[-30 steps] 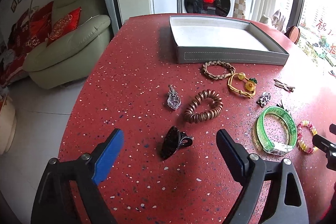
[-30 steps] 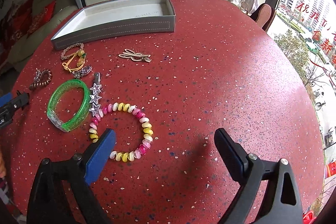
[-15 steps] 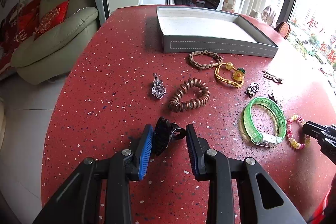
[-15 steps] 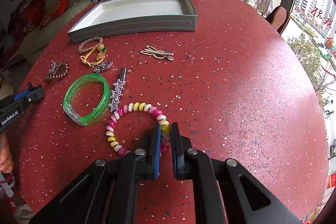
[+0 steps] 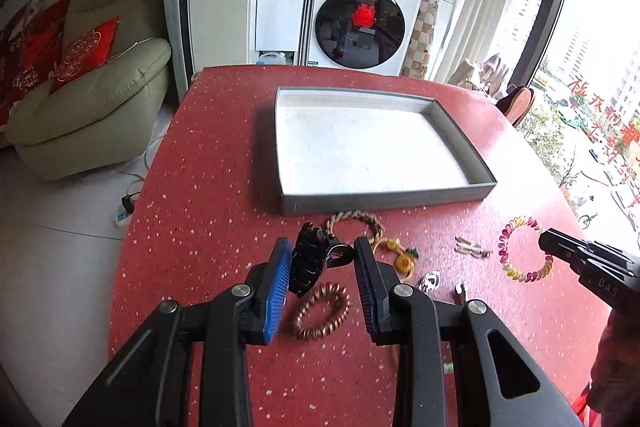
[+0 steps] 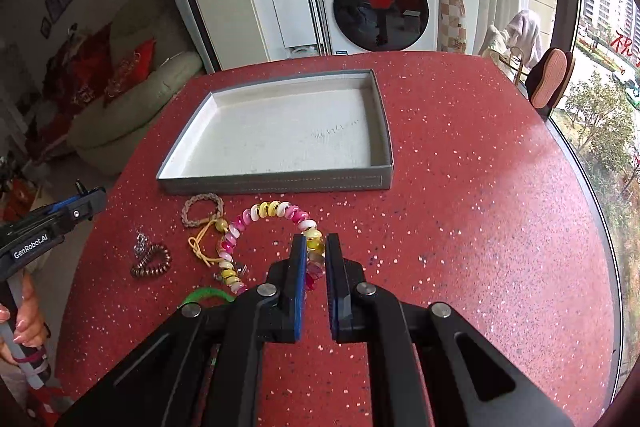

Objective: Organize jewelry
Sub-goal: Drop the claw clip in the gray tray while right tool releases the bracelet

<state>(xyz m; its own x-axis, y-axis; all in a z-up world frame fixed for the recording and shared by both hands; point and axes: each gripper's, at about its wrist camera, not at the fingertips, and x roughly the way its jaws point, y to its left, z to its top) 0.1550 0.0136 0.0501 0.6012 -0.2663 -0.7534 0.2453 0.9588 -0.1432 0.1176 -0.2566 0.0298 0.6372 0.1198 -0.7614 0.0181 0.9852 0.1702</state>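
My left gripper (image 5: pixel 322 259) is shut on a black claw hair clip (image 5: pixel 310 259) and holds it above the red table, in front of the empty grey tray (image 5: pixel 384 195). My right gripper (image 6: pixel 316 249) is shut on a pink, yellow and white bead bracelet (image 6: pixel 260 215), lifted off the table in front of the same tray (image 6: pixel 276 183). The bracelet (image 5: pixel 520 251) and right gripper (image 5: pixel 560 245) also show in the left wrist view; the left gripper (image 6: pixel 86 203) shows in the right wrist view.
On the table near the tray lie a braided rope bracelet (image 5: pixel 354 221), a yellow cord charm bracelet (image 5: pixel 400 255), a copper coil bracelet (image 5: pixel 320 311), a gold hair pin (image 5: pixel 472 247), a silver pendant (image 6: pixel 140 247) and a green bangle (image 6: pixel 206 295). A sofa (image 5: pixel 92 107) stands to the left.
Both grippers have lifted their items off the table and moved forward toward the tray. The hair clip and the bead bracelet now hang in the air.
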